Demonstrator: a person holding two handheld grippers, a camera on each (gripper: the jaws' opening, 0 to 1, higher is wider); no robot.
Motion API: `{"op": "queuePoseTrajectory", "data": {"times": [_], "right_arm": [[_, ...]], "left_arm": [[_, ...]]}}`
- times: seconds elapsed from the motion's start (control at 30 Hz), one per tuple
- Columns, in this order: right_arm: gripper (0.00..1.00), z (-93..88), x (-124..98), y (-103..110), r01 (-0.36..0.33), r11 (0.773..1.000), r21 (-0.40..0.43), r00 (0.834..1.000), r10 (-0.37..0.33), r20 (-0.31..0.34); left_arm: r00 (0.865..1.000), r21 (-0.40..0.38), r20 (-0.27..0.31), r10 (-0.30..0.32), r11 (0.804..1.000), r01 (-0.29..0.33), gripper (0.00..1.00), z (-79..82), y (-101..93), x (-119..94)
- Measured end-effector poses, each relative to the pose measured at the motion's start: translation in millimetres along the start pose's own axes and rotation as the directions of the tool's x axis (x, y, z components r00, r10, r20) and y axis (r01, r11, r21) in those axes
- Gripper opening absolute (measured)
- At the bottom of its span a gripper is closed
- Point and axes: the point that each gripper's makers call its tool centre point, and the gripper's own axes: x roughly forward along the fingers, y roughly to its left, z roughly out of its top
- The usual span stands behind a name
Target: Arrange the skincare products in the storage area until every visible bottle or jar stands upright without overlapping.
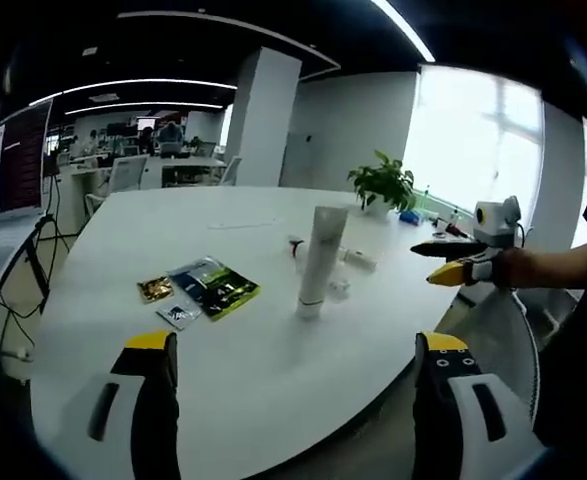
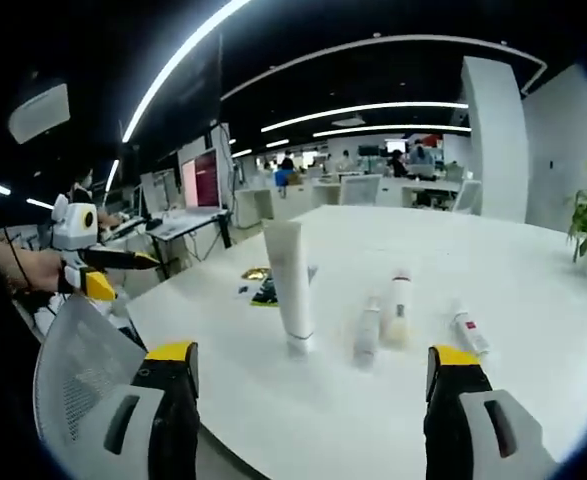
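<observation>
The white desk (image 1: 273, 370) carries all the items, with the tall white tube (image 1: 319, 262) as the reference landmark. A grey mesh chair (image 2: 78, 375) stands at the desk edge nearest the person, close to the tube's side of the desk. A green potted plant (image 1: 383, 185) sits on the desk well beyond the tube, toward the bright window.

The tube stands upright on its cap, near the desk edge closest to the person. In the right gripper view the tube (image 2: 291, 285) has two small bottles (image 2: 383, 322) just beside it, apparently upright; a flat white tube with a red end (image 2: 469, 332) lies on the desk farther out on the same side. In the left gripper view these small items are partly hidden behind the tube and too small to resolve.

On the tube's other side, several flat sachets (image 1: 208, 288) lie near it on the desk: a dark green and blue pack, a small gold one and a small pale one.

The left gripper (image 1: 295, 350) hangs above the desk short of the tube, its fingers spread wide and holding nothing. The right gripper (image 2: 318, 360) faces the tube from the desk edge, its fingers likewise spread wide and empty.
</observation>
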Motion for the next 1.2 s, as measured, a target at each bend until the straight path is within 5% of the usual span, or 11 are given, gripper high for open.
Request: {"op": "queuePoseTrajectory", "data": {"times": [0.27, 1.2], "right_arm": [[0.89, 4.8, -1.1, -8.7, 0.033, 0.999, 0.013, 0.999, -0.033, 0.025], [0.86, -10.8, 18.4, -13.9, -0.007, 1.0, 0.02, 0.999, 0.008, -0.053]], "left_arm": [[1.0, -0.008, 0.0, -0.001, 1.0, 0.001, 0.9, -0.1, 0.4, 0.6], [1.0, -0.044, -0.009, 0.013, 0.999, -0.013, 0.88, -0.7, 4.2, 0.3]]}}
